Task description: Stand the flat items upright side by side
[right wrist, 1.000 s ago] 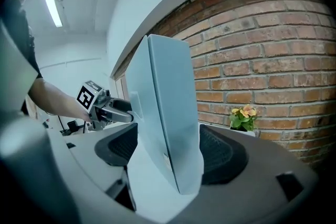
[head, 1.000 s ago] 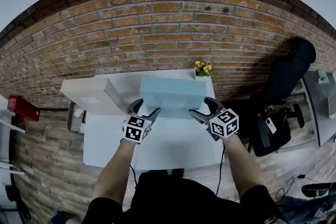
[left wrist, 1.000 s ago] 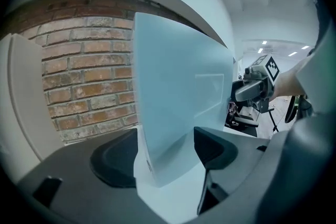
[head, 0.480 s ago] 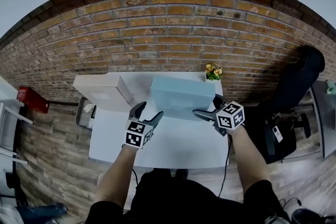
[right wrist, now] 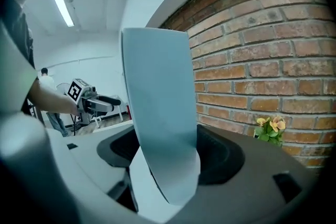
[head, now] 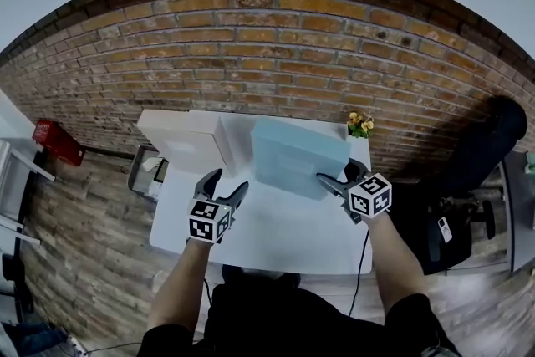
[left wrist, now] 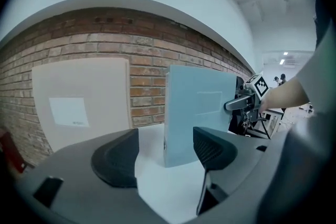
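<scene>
A light-blue flat box (head: 292, 159) stands upright on the white table (head: 276, 230), close beside an upright cream flat box (head: 180, 138) to its left. My right gripper (head: 334, 175) is at the blue box's right end; its jaws have just been closing with that end between them, and in the right gripper view the blue box (right wrist: 157, 102) fills the gap of the right gripper (right wrist: 168, 157). My left gripper (head: 230, 181) is open, apart from both boxes. The left gripper view shows the left gripper (left wrist: 164, 152) empty, with the blue box (left wrist: 202, 107) and cream box (left wrist: 81, 102) ahead.
A brick wall (head: 267, 54) runs behind the table. A small pot of yellow flowers (head: 360, 124) stands at the table's back right corner, near the right gripper. A black chair (head: 493, 138) is right of the table, and a red object (head: 48, 138) is on the far left.
The left gripper has let go of the blue box's left end and drawn back toward the near left. The blue box, held at both ends before, now stands nearer the cream box.
</scene>
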Demonstrator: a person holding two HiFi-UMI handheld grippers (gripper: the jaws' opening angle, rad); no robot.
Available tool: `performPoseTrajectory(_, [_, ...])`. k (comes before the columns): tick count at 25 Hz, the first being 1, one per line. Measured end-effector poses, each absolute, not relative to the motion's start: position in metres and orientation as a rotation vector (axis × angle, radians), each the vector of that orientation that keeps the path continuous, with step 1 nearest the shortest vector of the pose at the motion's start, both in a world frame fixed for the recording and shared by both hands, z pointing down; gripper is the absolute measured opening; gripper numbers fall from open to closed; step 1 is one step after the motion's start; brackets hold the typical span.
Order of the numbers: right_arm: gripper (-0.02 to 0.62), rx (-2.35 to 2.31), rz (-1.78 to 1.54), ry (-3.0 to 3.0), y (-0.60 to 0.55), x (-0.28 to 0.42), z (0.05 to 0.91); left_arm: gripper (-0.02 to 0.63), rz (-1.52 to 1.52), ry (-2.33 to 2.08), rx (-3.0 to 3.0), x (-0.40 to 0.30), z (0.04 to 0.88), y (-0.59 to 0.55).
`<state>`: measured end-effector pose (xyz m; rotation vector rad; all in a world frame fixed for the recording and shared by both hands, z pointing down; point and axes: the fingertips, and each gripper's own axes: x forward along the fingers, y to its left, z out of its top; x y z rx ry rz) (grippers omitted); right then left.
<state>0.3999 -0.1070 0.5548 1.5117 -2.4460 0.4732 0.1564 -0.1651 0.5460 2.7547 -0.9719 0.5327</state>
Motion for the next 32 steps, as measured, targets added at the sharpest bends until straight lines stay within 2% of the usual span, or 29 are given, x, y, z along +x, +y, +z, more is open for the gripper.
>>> performPoseTrajectory(15, [0.336,1.787,0.512,-2.276,-0.180,0.331,0.557,0.337,0.494,-0.996,2.720,0.040,0.552,-0.238])
performPoseTrajectory(25, [0.328,1.708,0.507,-2.274,-0.212,0.271,0.557,0.337,0.468,-0.981,2.709,-0.017,0.555,-0.279])
performPoseTrajectory(32, [0.324,1.589,0.512,-2.334,-0.230,0.254,0.558,0.337,0.454,-1.042,2.652,-0.030,0.553,-0.293])
